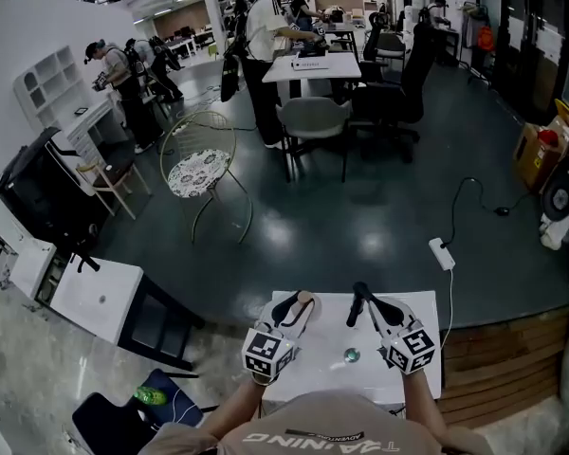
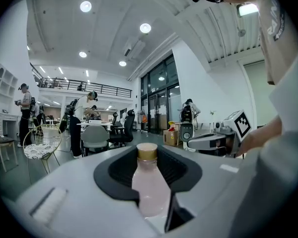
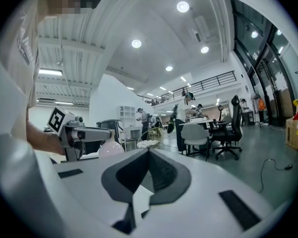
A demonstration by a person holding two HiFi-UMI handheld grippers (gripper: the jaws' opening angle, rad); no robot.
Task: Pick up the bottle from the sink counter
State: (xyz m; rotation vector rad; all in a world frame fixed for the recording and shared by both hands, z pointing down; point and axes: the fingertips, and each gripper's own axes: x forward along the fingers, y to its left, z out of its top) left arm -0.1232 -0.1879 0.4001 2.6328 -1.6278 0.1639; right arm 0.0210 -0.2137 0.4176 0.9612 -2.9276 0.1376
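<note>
A pale pink bottle with a tan cap stands between the jaws of my left gripper, and the dark pads press on its sides. In the head view the left gripper holds the bottle over the far left part of the white sink counter. My right gripper hovers beside it to the right, its jaws shut with nothing between them. In the right gripper view the pads meet at the tip of the right gripper, and the bottle's pink body shows at the left.
A round drain sits in the counter between the grippers. A white power strip lies on the dark floor beyond. A wire chair, a low white cabinet and several people stand further off.
</note>
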